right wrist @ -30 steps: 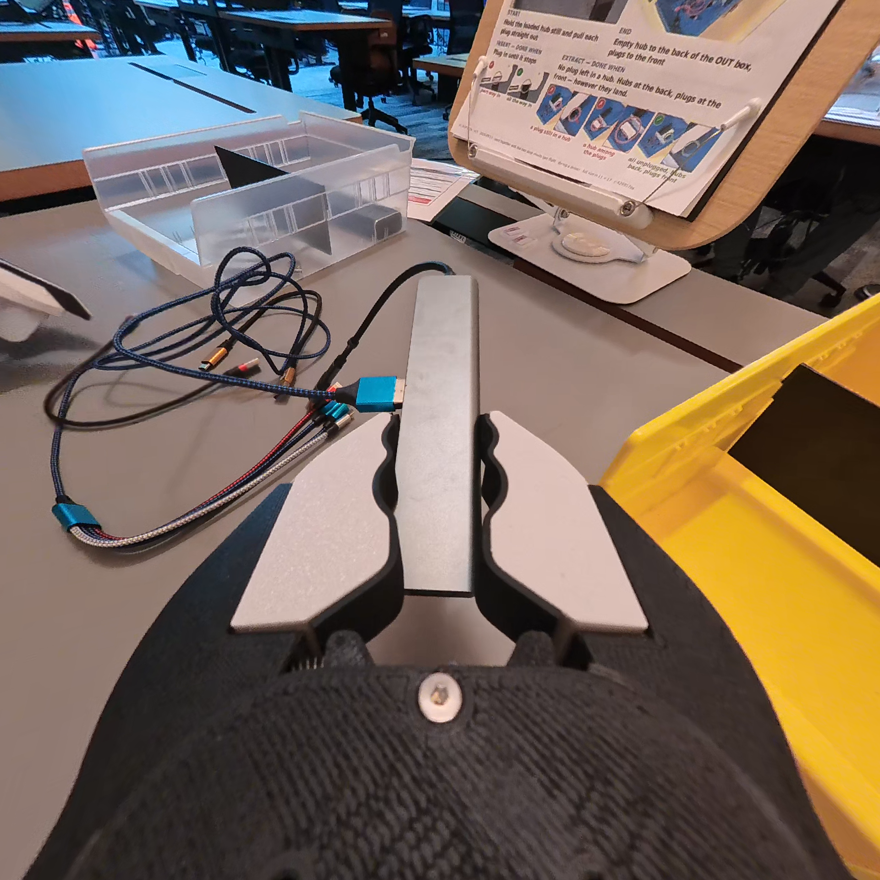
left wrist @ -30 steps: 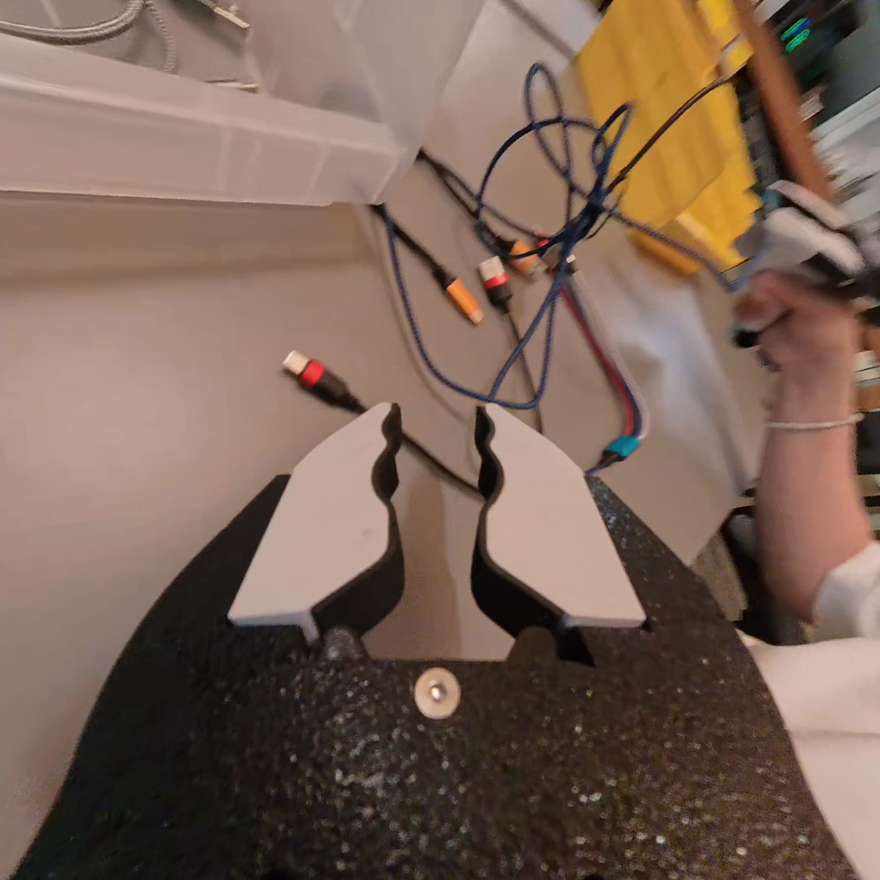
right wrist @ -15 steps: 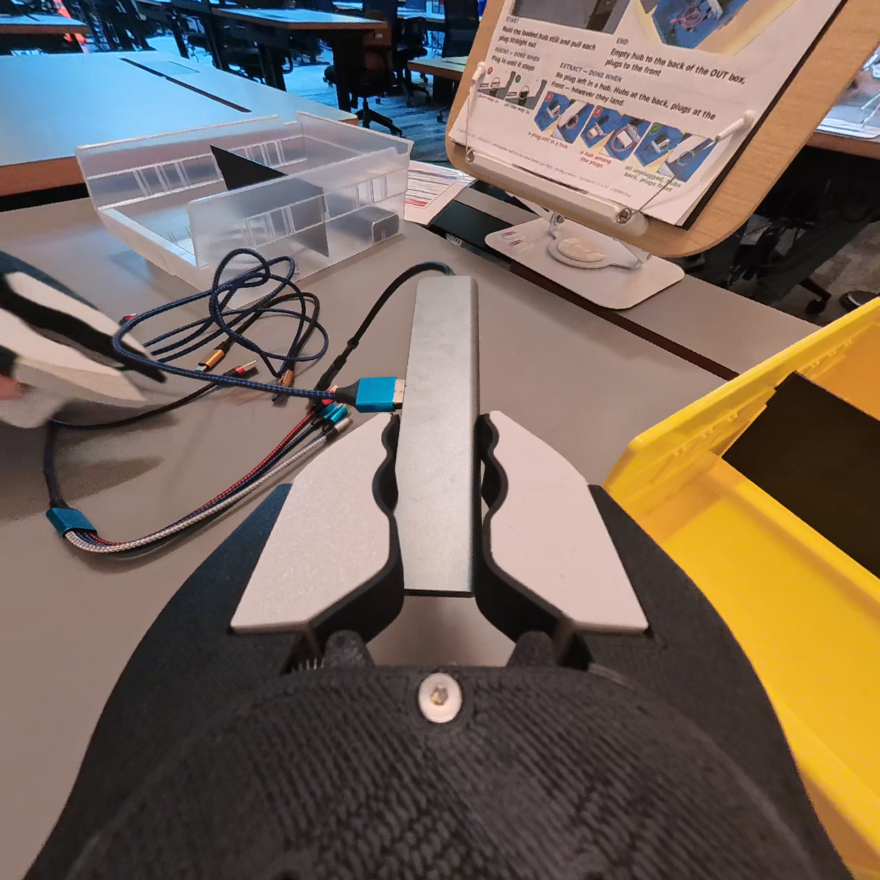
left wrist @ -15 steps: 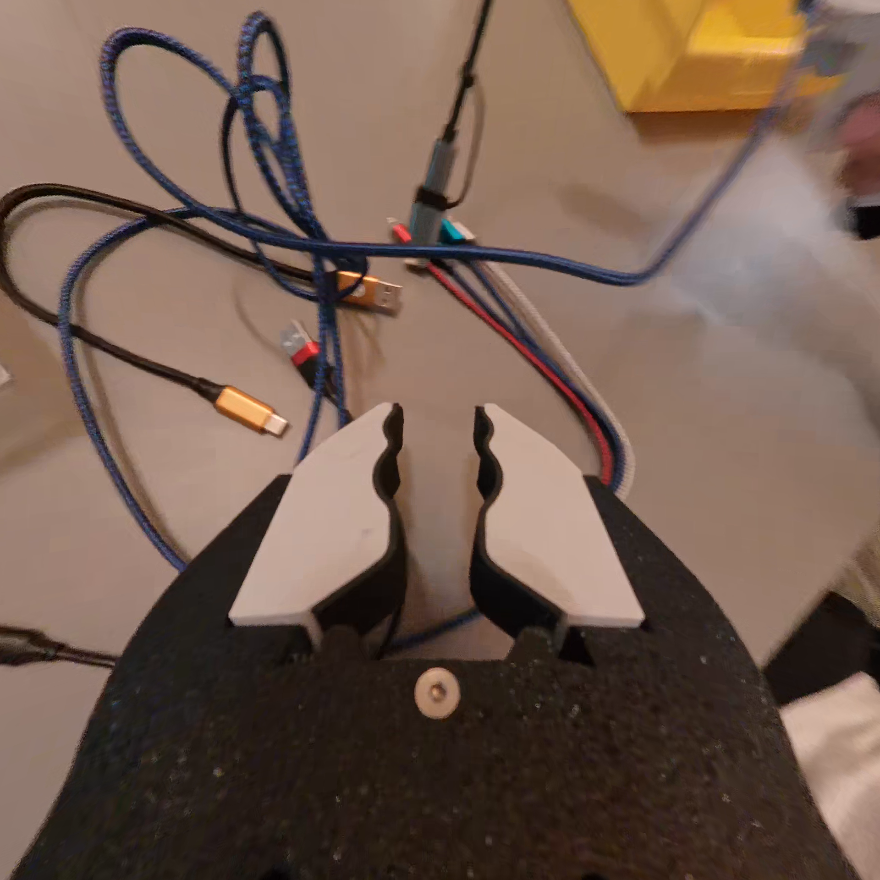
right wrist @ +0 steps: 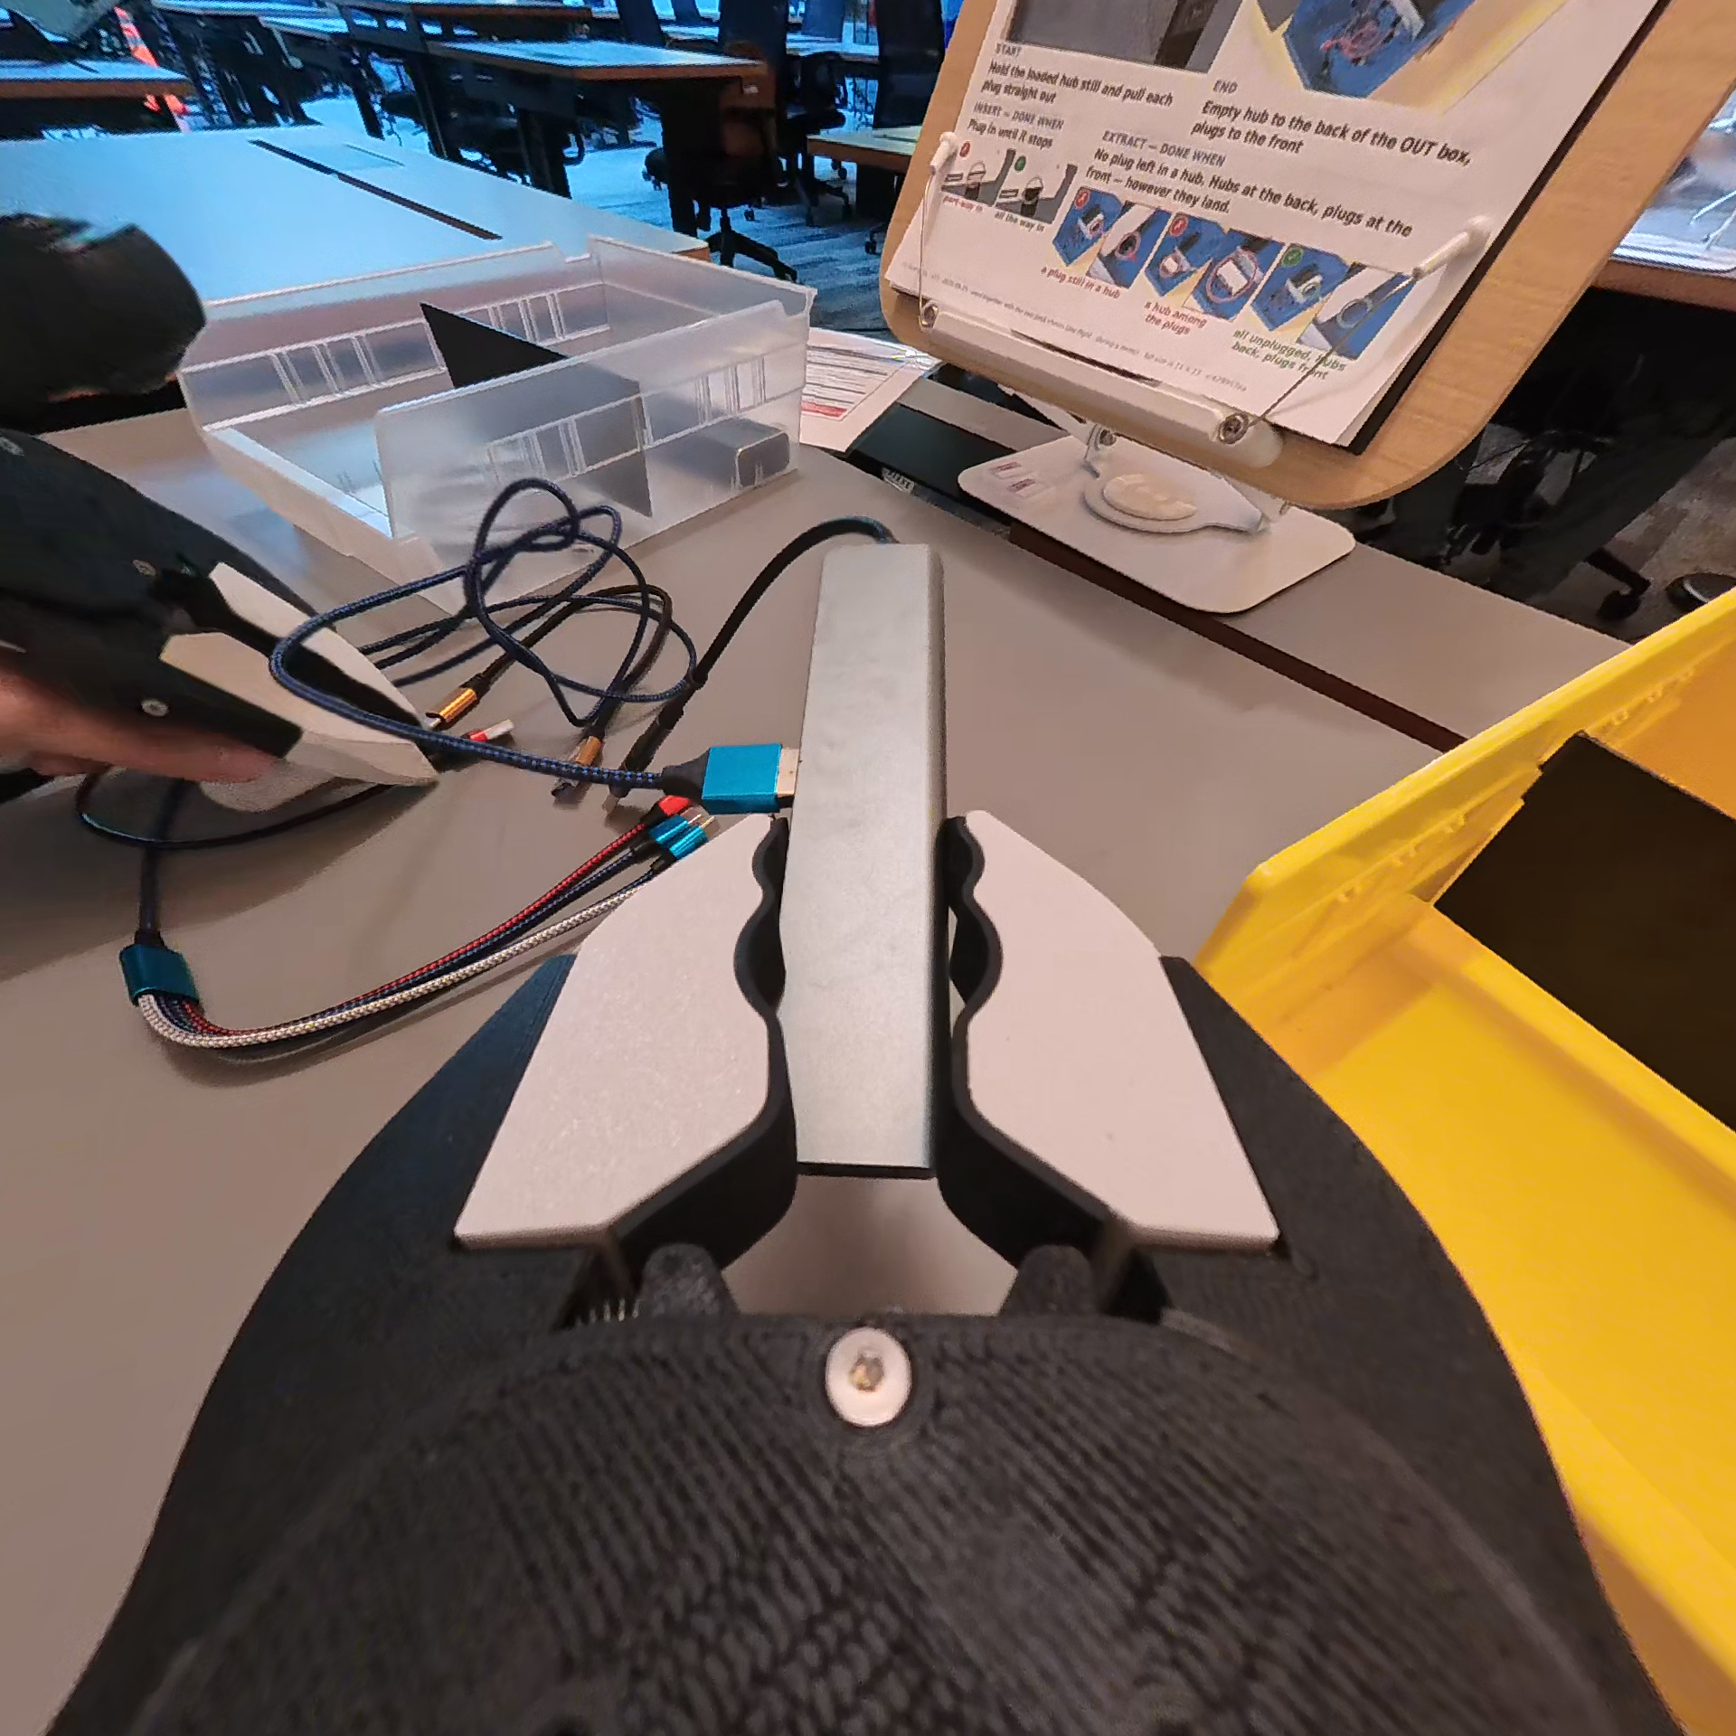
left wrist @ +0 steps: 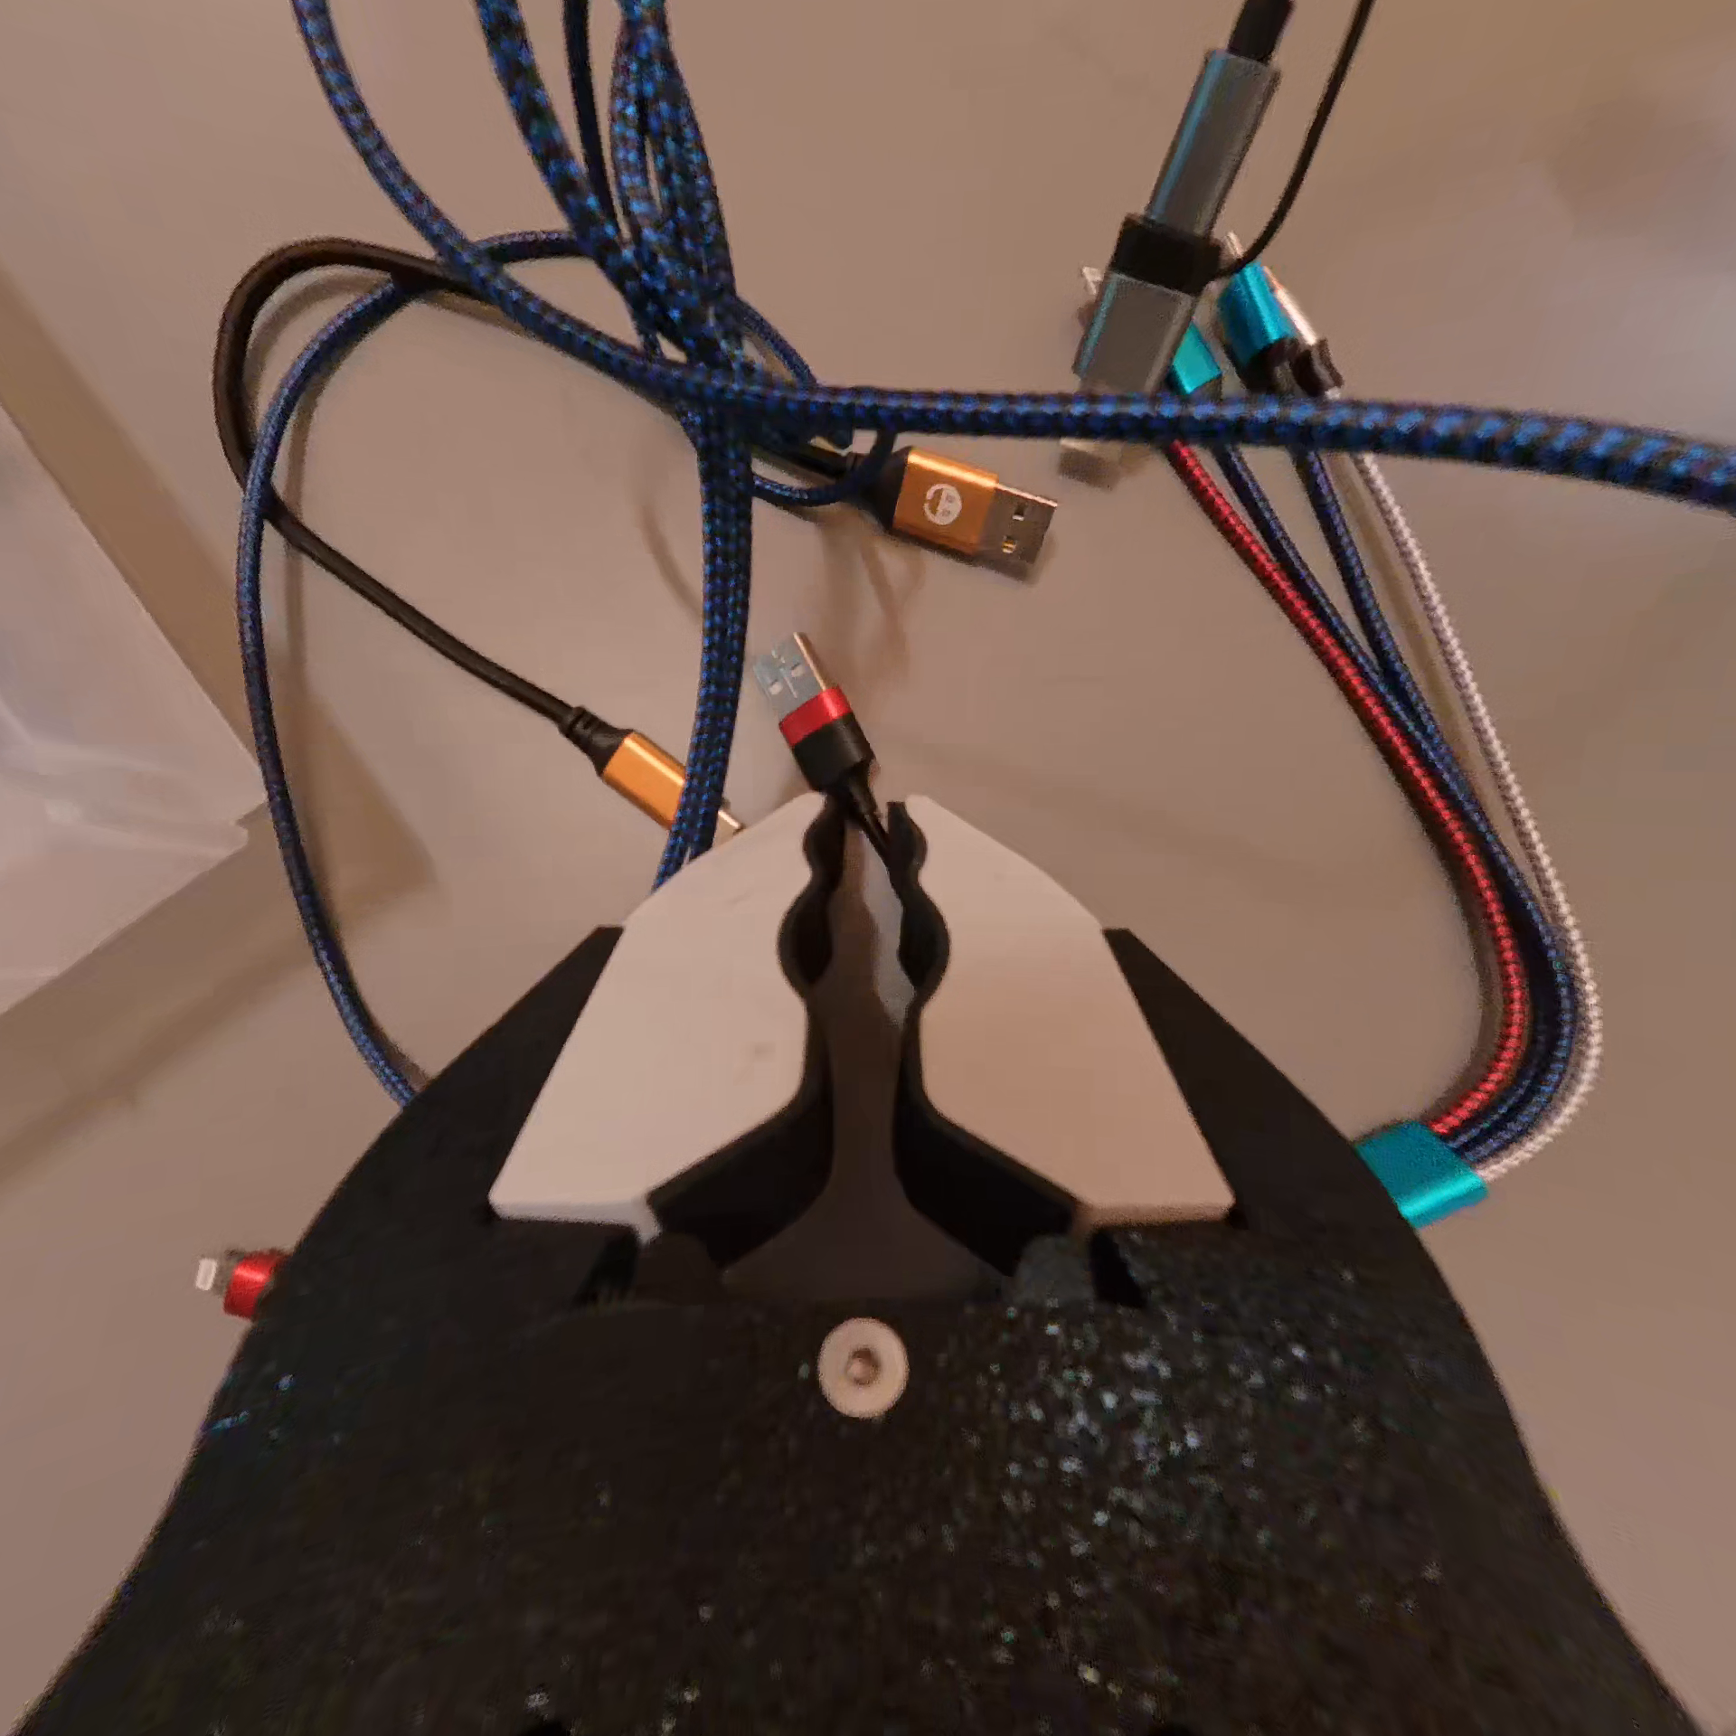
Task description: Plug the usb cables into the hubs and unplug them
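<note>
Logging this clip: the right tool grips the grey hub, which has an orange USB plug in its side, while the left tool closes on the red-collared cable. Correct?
Not quite. The plug in the side of the grey hub is blue, as the right wrist view shows. The rest holds: the right tool grips the hub, and the left tool closes on the red-collared cable.

Low in the frame, the left gripper (left wrist: 860, 827) has its jaws drawn nearly together around the thin black cord of a red-collared plug (left wrist: 815, 719), which sticks out just past the tips. Above it lies a gold USB plug (left wrist: 968, 512); another gold plug (left wrist: 648, 775) sits left of the tips. A blue braided cable (left wrist: 1221, 418) crosses the grey table (left wrist: 1174, 705) from the upper middle to the right edge.
</note>
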